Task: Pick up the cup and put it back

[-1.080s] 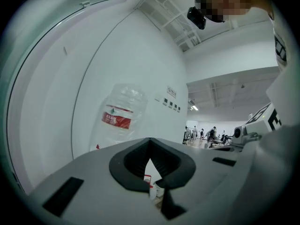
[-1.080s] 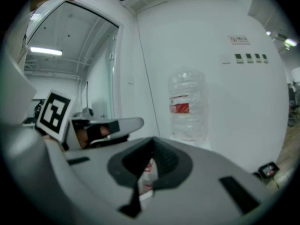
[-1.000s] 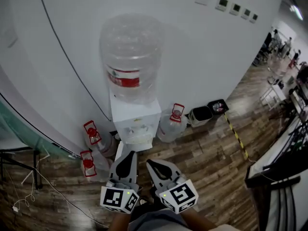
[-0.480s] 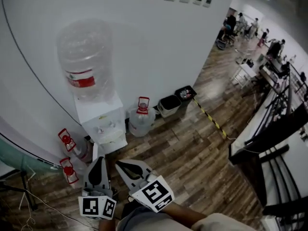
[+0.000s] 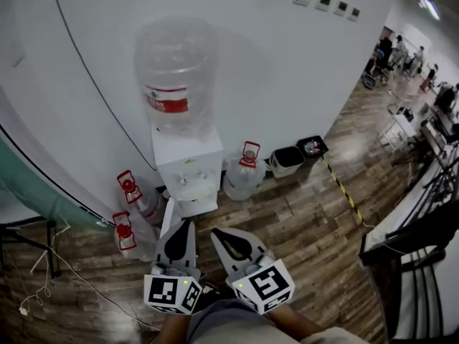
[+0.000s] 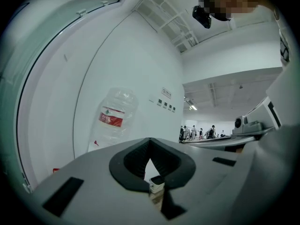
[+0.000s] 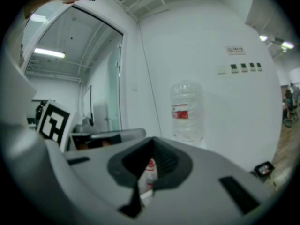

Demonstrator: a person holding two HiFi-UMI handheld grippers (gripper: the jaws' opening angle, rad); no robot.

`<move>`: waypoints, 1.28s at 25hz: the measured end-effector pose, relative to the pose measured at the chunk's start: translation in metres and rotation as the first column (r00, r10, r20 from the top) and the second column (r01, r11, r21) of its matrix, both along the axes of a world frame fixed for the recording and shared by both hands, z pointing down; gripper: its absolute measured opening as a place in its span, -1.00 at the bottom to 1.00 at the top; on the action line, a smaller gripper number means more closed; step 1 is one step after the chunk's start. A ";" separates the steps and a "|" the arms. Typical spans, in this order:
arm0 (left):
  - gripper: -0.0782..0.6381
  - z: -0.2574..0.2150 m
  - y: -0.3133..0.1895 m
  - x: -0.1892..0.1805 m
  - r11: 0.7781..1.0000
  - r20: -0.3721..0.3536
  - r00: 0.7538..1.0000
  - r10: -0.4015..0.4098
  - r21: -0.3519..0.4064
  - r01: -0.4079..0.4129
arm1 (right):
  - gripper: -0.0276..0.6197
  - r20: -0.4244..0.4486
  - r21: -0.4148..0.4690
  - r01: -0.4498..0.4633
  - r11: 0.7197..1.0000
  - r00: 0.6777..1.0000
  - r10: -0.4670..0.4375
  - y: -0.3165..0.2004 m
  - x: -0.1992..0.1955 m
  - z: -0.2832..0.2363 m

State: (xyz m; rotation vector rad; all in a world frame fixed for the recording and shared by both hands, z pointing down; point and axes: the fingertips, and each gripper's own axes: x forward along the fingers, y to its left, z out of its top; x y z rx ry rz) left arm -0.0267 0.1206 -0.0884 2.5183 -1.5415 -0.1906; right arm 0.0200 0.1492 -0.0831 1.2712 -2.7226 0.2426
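No cup can be made out in any view, which fits a cup yet to be lifted as well as 1 already put back, and the left gripper [image 5: 185,228] and right gripper [image 5: 217,233] are held fully closed on nothing, short of the water dispenser [image 5: 188,165]

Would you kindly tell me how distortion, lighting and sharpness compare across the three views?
Head view: the wide lens bows the wall and floor; dim overall, a ceiling lamp flares top right. Left gripper view: fisheye circle with black corners, the water bottle fairly crisp. Right gripper view: same fisheye circle, softer throughout, the bottle hazy, a strip light glaring at left.
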 end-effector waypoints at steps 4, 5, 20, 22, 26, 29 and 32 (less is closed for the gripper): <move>-0.76 -0.003 -0.004 -0.002 1.000 0.014 1.000 -0.018 0.007 0.018 | -0.84 0.006 0.004 0.015 1.000 1.000 -0.015 -0.004 -0.002 -0.006; -0.76 -0.002 -0.007 -0.003 1.000 0.017 1.000 -0.022 0.005 0.022 | -0.84 0.006 0.004 0.016 1.000 1.000 -0.016 -0.006 -0.003 -0.006; -0.76 0.004 -0.009 0.005 0.999 0.051 0.998 -0.030 -0.042 0.032 | -0.85 -0.014 -0.008 -0.005 1.000 1.000 0.005 -0.019 0.006 -0.002; -0.76 0.004 -0.009 0.008 0.999 0.049 0.998 -0.027 -0.045 0.030 | -0.85 -0.012 -0.006 -0.009 1.000 1.000 0.009 -0.019 0.009 -0.002; -0.76 0.003 -0.008 0.013 0.998 0.048 0.999 -0.025 -0.051 0.028 | -0.85 -0.011 -0.008 -0.015 1.000 1.000 0.015 -0.018 0.015 -0.004; -0.76 0.003 -0.008 0.014 0.998 0.042 0.999 -0.024 -0.054 0.026 | -0.85 -0.013 -0.009 -0.020 1.000 1.000 0.020 -0.018 0.017 -0.003; -0.76 0.006 -0.009 0.010 0.998 0.033 0.999 -0.020 -0.056 0.022 | -0.85 -0.012 -0.014 -0.023 1.000 1.000 0.023 -0.018 0.014 0.001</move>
